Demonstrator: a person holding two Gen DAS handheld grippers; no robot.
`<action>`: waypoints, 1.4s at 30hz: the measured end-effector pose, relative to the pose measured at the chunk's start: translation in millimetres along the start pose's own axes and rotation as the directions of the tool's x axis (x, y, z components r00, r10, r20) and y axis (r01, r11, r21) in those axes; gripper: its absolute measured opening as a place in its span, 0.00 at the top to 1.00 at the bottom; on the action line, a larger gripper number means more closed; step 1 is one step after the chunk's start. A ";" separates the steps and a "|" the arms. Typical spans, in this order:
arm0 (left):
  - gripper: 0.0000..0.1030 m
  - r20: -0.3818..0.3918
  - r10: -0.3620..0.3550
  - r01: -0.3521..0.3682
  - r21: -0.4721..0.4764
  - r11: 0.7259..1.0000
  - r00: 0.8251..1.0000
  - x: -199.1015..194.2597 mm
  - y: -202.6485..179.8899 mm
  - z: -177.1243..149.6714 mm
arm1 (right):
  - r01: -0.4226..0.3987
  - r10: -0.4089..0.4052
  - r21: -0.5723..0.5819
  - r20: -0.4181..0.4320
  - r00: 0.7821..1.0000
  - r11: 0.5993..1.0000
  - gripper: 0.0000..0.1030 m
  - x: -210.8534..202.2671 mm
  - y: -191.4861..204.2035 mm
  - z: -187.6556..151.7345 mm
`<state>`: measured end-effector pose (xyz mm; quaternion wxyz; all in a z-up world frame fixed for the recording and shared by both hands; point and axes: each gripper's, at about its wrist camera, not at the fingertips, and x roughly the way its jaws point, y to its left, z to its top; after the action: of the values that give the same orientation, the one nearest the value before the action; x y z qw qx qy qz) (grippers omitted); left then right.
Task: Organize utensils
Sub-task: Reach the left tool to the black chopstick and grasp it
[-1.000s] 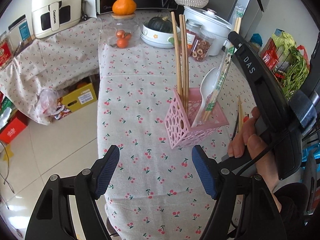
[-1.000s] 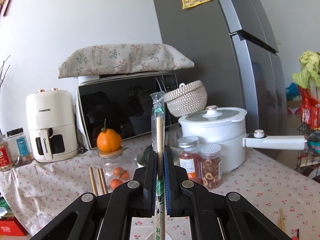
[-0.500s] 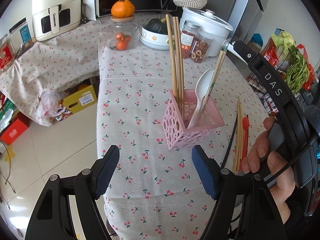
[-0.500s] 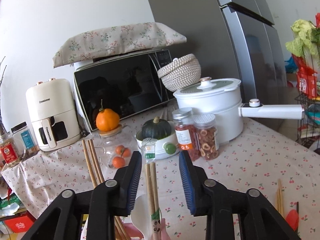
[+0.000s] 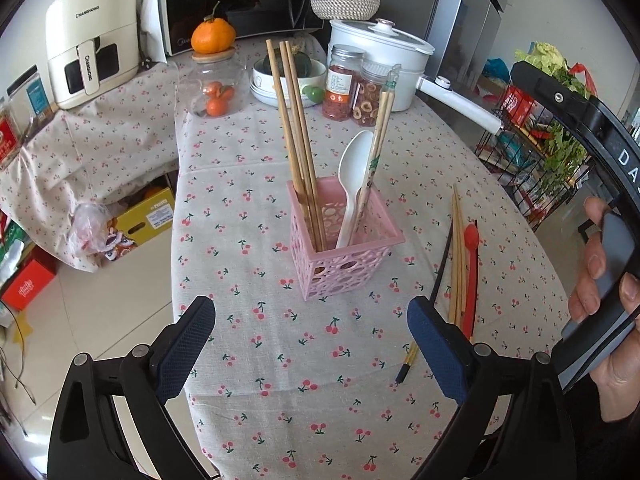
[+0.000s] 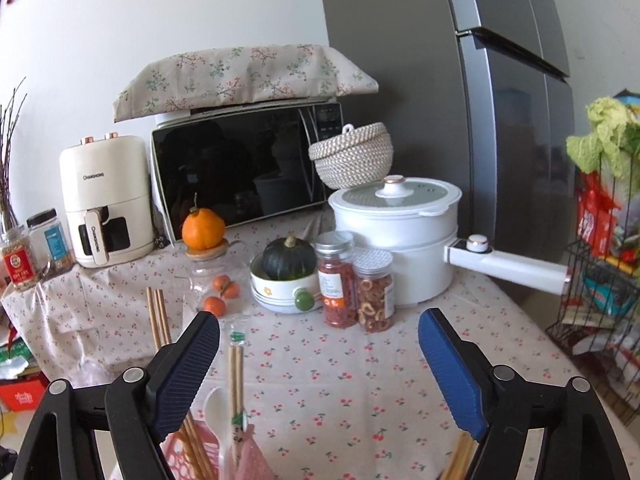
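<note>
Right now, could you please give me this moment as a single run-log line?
left gripper: open, empty | right gripper: open, empty | wrapped chopsticks: standing in pink holder | loose chopsticks, red spoon: on table

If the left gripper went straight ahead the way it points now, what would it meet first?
Probably the pink perforated plastic utensil basket: it stands centred ahead of the open left gripper, with only bare cherry-print tablecloth between. Depth is uncertain.
</note>
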<state>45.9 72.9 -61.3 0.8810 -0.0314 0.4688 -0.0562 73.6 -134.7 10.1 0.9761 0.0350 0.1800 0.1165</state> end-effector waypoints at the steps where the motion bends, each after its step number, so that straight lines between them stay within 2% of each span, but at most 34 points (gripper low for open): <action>1: 0.02 0.005 -0.005 0.005 0.002 1.000 1.000 -1.0 -3.4 -0.8 | 0.003 -0.003 -0.014 0.001 1.000 1.000 0.12 -5.2 -4.5 0.8; 6: 0.00 0.025 -0.008 0.008 0.017 1.000 1.000 -3.3 -18.0 -3.5 | 0.007 -0.007 -0.021 -0.024 1.000 1.000 0.05 -21.8 -27.2 3.7; 11: 0.00 0.023 -0.022 0.021 0.025 0.999 0.999 -0.5 -34.2 -5.1 | -0.001 -0.001 -0.017 -0.120 0.993 1.000 0.01 -24.5 -49.2 2.6; 16: 0.00 -0.005 -0.034 0.035 0.049 0.998 0.999 9.9 -56.8 -4.9 | 0.044 -0.049 -0.026 -0.227 0.973 0.999 0.01 -17.9 -75.2 -10.9; 19: 0.00 -0.037 -0.026 0.029 0.090 0.996 0.999 20.8 -75.6 -5.1 | 0.077 -0.069 0.011 -0.322 0.944 0.997 0.01 -8.4 -99.2 -25.3; 20: 0.00 -0.046 -0.022 0.027 0.108 0.994 0.999 24.9 -82.4 -5.8 | 0.095 -0.080 0.023 -0.362 0.929 0.995 0.01 -4.9 -106.7 -30.1; 24: 0.00 -0.092 -0.008 0.025 0.188 0.982 0.996 42.6 -112.7 -9.1 | 0.191 -0.146 0.032 -0.529 0.836 0.981 0.01 10.8 -137.9 -48.8; 27: 0.00 -0.119 0.019 0.010 0.238 0.971 0.993 57.5 -132.7 -10.0 | 0.235 -0.133 0.088 -0.613 0.779 0.968 0.01 18.0 -162.8 -60.5; 31: 0.01 -0.128 0.085 -0.041 0.312 0.949 0.988 77.8 -157.3 -6.3 | 0.246 -0.080 0.158 -0.667 0.741 0.956 0.01 23.8 -185.5 -67.7; 34: 0.11 -0.108 0.160 -0.107 0.385 0.917 0.981 94.0 -174.8 -1.9 | 0.239 -0.088 0.121 -0.700 0.709 0.963 0.01 34.2 -192.1 -69.7; 36: 0.21 -0.124 0.176 -0.111 0.410 0.905 0.977 106.4 -179.2 2.4 | 0.251 -0.115 0.085 -0.720 0.685 0.964 0.01 41.3 -197.4 -71.9; 38: 0.39 -0.164 0.172 -0.093 0.402 0.911 0.971 121.5 -179.1 7.9 | 0.263 -0.137 0.059 -0.734 0.666 0.963 0.01 47.7 -203.8 -74.2; 39: 0.44 -0.187 0.160 -0.076 0.390 0.918 0.969 129.1 -178.2 11.1 | 0.265 -0.141 0.052 -0.739 0.659 0.963 0.01 50.5 -207.2 -75.0; 41: 0.61 -0.231 0.117 -0.028 0.357 0.934 0.966 142.7 -177.5 18.3 | 0.267 -0.142 0.051 -0.744 0.653 0.962 0.01 54.4 -213.0 -75.5; 42: 0.64 -0.250 0.096 -0.005 0.344 0.939 0.964 149.2 -178.3 21.9 | 0.271 -0.141 0.055 -0.745 0.652 0.961 0.01 55.8 -215.8 -75.4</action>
<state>134.4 -123.0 -152.5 0.8044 0.1409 0.5652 -0.1172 143.5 -328.7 -103.1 0.8218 0.0431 0.5681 -0.0060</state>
